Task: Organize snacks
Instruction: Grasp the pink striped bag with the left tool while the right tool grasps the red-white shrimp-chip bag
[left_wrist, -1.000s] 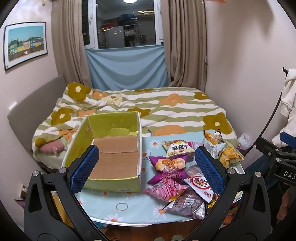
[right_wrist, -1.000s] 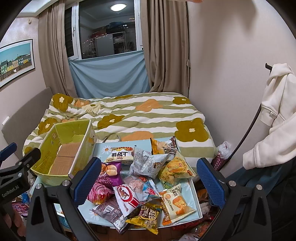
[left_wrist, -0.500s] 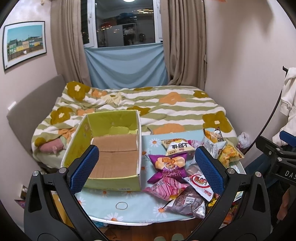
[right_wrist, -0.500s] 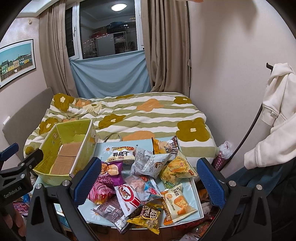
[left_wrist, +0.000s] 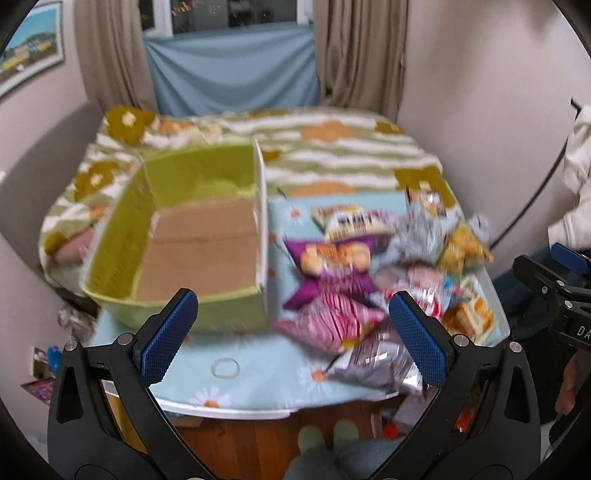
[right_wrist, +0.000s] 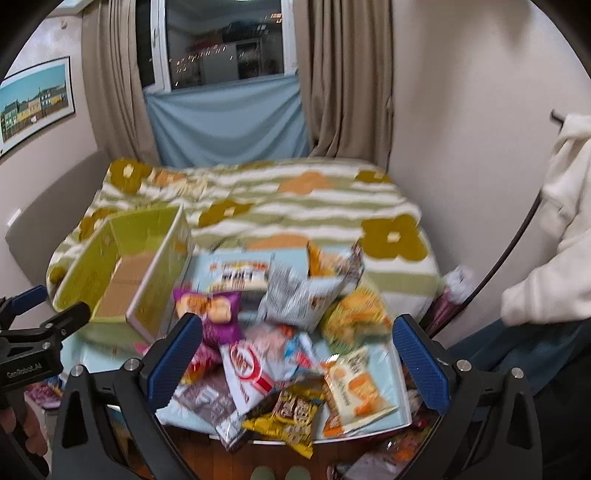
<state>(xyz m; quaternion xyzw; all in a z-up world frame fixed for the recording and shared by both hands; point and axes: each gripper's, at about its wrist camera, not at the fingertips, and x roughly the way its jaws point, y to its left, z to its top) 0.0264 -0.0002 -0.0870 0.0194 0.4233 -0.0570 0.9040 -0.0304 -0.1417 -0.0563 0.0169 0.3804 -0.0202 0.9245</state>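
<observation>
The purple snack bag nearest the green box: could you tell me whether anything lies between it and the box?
Nothing visible does. Only bare tablecloth separates the purple snack bag from the green box, whose top is open.

A box (left_wrist: 199, 240) sits on the left side of the counter (left_wrist: 258, 373). A pile of snack bags (right_wrist: 291, 332) lies on the right side, just beside the box. The bed (right_wrist: 295, 199) is behind the counter.

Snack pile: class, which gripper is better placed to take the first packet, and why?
Probably the right gripper: open, with the snack pile directly between its fingers. The left gripper, also open, faces the table between green box and pile.
</observation>
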